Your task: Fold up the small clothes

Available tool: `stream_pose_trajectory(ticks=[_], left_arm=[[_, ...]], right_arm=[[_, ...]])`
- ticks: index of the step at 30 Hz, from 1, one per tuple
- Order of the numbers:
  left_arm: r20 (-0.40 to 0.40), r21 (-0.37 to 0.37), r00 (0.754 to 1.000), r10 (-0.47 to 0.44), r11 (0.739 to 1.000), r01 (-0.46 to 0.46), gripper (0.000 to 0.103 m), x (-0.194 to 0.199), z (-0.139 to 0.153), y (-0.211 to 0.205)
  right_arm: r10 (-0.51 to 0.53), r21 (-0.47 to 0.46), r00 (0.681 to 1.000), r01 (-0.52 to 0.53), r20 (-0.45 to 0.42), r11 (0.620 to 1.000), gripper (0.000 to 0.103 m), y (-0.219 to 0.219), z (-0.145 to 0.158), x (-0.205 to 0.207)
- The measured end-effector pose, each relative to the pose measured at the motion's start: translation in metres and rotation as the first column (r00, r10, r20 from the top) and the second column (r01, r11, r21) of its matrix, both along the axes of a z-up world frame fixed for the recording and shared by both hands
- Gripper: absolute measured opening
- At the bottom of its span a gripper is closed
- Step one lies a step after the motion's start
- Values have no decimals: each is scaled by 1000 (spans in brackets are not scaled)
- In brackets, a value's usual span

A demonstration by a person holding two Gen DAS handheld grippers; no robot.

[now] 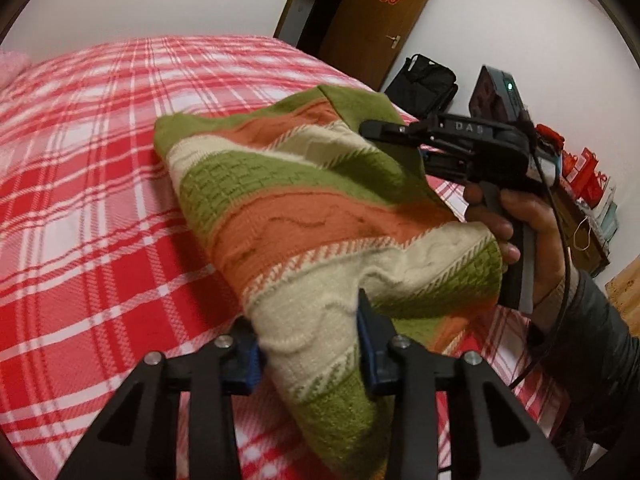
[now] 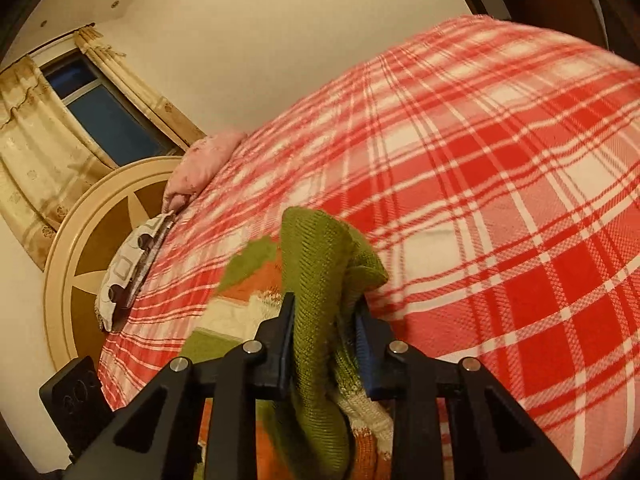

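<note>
While both grippers pinch it, status: the striped knit sweater (image 1: 320, 216) hangs above the plaid bedspread (image 1: 92, 184), stretched btwn the two hands.
L grip: left gripper (image 1: 310, 344) narrowed onto a cream-and-green edge, blue pads pressing cloth both sides; nothing else in it.
R grip: right gripper (image 2: 325, 344) nearly closed on a bunched green hem, fabric spilling above & below the jaws.
Why held so: two far-apart edge points keep the panel taut, prob. so it can be laid flat or doubled over w/o bunching.
Edges: sweater's far side droops toward the bed; R-hand corner sits near the bed's edge, by the black bag (image 1: 424, 84) on the floor.
Room: bedspread wide open left & ahead; pink pillow (image 2: 204, 164) well apart at the headboard (image 2: 80, 240).
Risk: knit is loose, may slip from a thin pinch.
</note>
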State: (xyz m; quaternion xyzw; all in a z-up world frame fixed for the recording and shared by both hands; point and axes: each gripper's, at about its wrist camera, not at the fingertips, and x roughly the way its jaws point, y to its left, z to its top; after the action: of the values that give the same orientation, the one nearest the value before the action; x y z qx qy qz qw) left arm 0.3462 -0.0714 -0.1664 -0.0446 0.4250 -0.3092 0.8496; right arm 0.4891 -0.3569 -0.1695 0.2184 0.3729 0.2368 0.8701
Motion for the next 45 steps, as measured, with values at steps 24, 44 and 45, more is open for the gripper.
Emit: stream_pose_trajectory(ticks=[24, 44, 45], left_arm=[[114, 46, 972, 208, 976, -214, 38, -92, 47, 117], [136, 21, 914, 381, 922, -387, 38, -147, 50, 178], [134, 20, 911, 389, 918, -395, 38, -148, 50, 181]], right_arm=[[233, 29, 970, -236, 66, 971, 25, 158, 46, -61], [394, 30, 916, -397, 75, 917, 25, 281, 54, -84], [401, 28, 913, -404, 73, 914, 25, 287, 53, -84]])
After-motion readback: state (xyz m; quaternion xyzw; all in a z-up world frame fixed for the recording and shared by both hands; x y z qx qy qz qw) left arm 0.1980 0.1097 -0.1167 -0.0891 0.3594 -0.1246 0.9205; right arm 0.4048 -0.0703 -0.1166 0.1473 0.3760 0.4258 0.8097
